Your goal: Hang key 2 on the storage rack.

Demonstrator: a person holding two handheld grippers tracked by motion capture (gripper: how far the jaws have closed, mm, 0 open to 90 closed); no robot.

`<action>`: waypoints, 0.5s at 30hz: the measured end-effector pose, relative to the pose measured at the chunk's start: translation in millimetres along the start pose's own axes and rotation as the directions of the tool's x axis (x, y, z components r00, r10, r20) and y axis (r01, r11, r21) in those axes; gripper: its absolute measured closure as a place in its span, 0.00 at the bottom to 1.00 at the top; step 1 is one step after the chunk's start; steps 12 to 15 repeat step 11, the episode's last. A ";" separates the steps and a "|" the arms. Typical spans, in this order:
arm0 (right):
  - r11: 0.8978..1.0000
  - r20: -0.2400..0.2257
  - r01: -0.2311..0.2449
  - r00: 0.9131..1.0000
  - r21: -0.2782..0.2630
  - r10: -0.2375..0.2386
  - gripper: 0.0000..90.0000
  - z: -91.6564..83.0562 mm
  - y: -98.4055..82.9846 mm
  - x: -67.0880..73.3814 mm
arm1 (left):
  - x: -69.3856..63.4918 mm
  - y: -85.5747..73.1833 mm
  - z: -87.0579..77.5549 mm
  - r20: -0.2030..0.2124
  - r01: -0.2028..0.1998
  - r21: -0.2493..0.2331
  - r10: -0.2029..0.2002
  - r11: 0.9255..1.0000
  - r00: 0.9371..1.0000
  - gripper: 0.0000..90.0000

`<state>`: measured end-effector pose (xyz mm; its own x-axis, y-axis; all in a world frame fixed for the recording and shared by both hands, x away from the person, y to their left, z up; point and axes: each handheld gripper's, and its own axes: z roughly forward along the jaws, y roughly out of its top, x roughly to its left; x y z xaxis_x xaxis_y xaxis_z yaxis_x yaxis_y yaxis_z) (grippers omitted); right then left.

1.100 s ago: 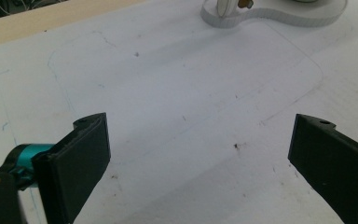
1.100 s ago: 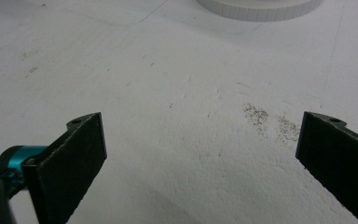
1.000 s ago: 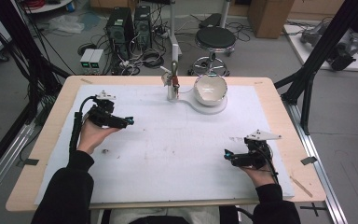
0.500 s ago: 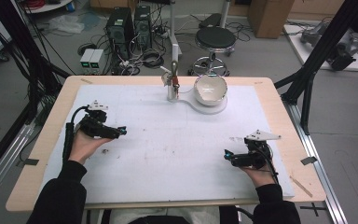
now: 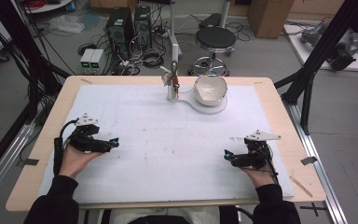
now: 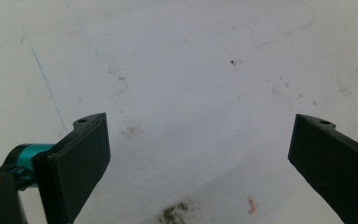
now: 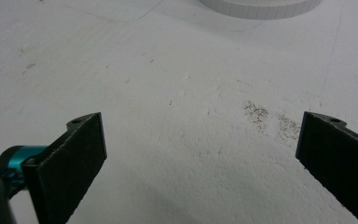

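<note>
Resting low near the front edge of the tabletop [image 5: 279,93], both claws are empty and spread wide: the left claw [image 5: 113,142] sits on the person's left side pointing inward, and the right claw [image 5: 227,156] mirrors it on the other side, also pointing inward. In each gripper view the two black jaws stand far apart with nothing but the stained white mat [image 5: 168,140] between them, and there's a dusting of dark specks [image 7: 270,119] on the mat ahead of the right one. Nothing is being held or touched, so the stuff to think about is at the far middle of the tabletop, well apart from both hands: a white bowl [image 5: 210,87] sitting on a round white base [image 5: 209,106], and just beside it to the left a small upright post [image 5: 172,84] with something reddish on it that's too small to make out. The bowl looks like glazed ceramic to me, so I'd guess stiff, a bit heavy, slippery and chippable if it gets knocked. My bet for a hold is pinching the rim, one jaw inside and one outside, on the near side, squeezing gently and lifting straight up so it doesn't skate off the base. The post looks skinny and tippy, so I'd stay clear of it.
</note>
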<state>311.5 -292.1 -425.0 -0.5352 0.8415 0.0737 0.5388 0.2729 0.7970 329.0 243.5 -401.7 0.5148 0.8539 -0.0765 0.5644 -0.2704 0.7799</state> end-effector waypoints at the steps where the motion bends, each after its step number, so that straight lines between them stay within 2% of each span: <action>1: 1.000 0.000 0.000 1.000 0.000 0.000 0.01 0.1 0.0 0.0 | 0.0 -2.7 -1.9 0.001 -0.004 -0.004 0.004 1.000 1.000 0.07; 11: 1.000 0.006 0.008 1.000 0.002 -0.008 0.01 1.2 -0.2 -0.3 | 2.5 -31.5 -17.6 -0.006 0.010 -0.040 -0.010 0.999 1.000 0.07; 15: 1.000 0.006 0.008 1.000 0.002 -0.008 0.01 1.2 -0.2 -0.3 | 2.5 -31.5 -17.6 -0.006 0.010 -0.040 -0.010 0.999 1.000 0.07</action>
